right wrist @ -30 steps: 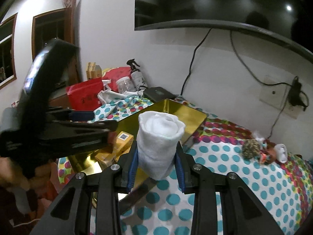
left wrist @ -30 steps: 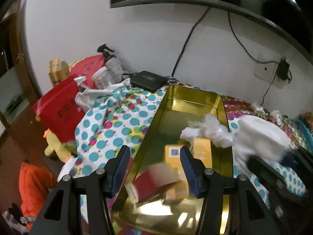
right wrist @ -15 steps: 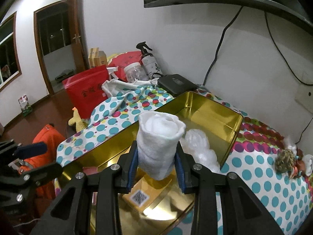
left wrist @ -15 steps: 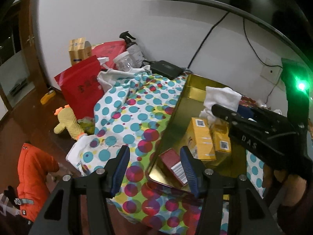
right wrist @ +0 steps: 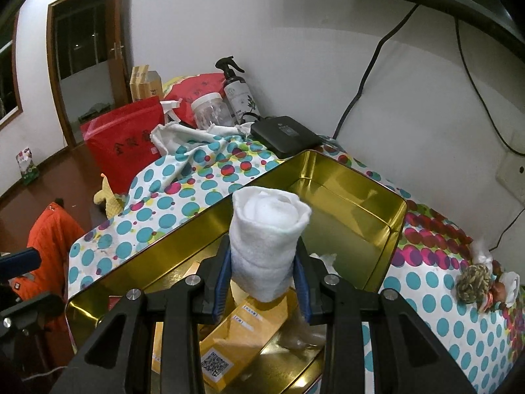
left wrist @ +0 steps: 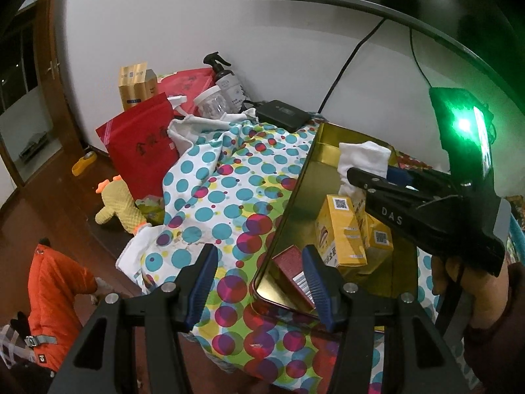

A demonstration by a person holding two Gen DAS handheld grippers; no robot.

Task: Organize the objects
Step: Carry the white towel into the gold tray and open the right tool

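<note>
Rolled white towel (right wrist: 267, 243), upright, clamped between the pads of the right gripper (right wrist: 262, 282) above the open gold tin (right wrist: 390, 229). Within the tin: yellow boxes (left wrist: 341, 229), a red box (left wrist: 292, 271) at the near corner, and crumpled white wrapping (right wrist: 323, 257). The tin rests on a dotted cloth (left wrist: 213, 197). Left gripper (left wrist: 261, 282): jaws apart, nothing between them, at the tin's near corner. Red bag (left wrist: 141, 144), spray bottle (left wrist: 226, 82) and jar (left wrist: 211, 101) stand beyond.

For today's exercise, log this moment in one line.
right tool: shut on rolled towel | over gold tin | left tool: open, empty
</note>
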